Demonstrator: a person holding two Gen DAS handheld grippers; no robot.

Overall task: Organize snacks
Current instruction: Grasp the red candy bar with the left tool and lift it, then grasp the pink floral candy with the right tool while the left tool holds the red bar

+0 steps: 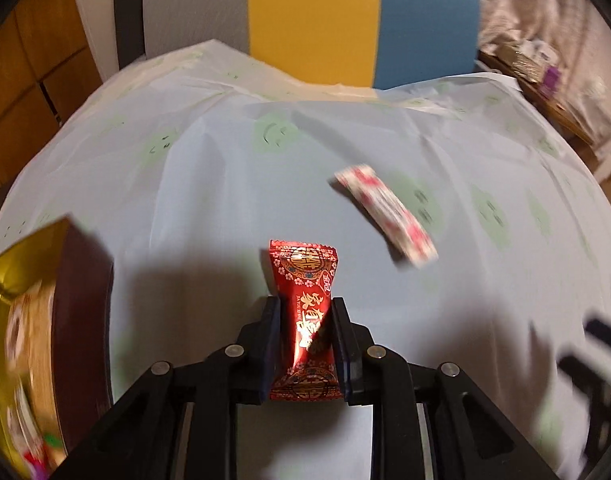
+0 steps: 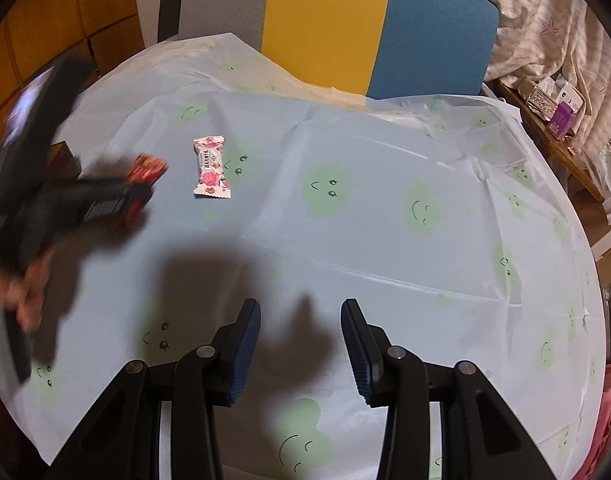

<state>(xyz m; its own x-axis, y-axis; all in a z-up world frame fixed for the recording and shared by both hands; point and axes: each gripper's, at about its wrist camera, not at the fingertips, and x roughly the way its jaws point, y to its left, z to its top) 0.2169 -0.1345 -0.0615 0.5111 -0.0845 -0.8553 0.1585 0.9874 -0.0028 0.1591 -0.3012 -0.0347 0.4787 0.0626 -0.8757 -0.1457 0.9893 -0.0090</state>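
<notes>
Two wrapped snacks in view, over a pale blue tablecloth [image 2: 385, 208] printed with green smiley faces. One, a red candy [image 1: 305, 320] with gold lettering, clamped upright between the pads of the left gripper [image 1: 305, 312], lifted above the cloth, just beside a dark box with a gold interior [image 1: 45, 340] at the left edge. Blurred contents inside that box, possibly other snacks, too smeared to tell. The other, a white candy with pink roses [image 2: 211, 168], flat on the cloth, untouched, well apart from the box. Right gripper [image 2: 301, 344] hovering low over bare cloth, jaws apart, nothing between them. By judgement: sorting underway, red candy probably bound for the box, white one left to collect.
</notes>
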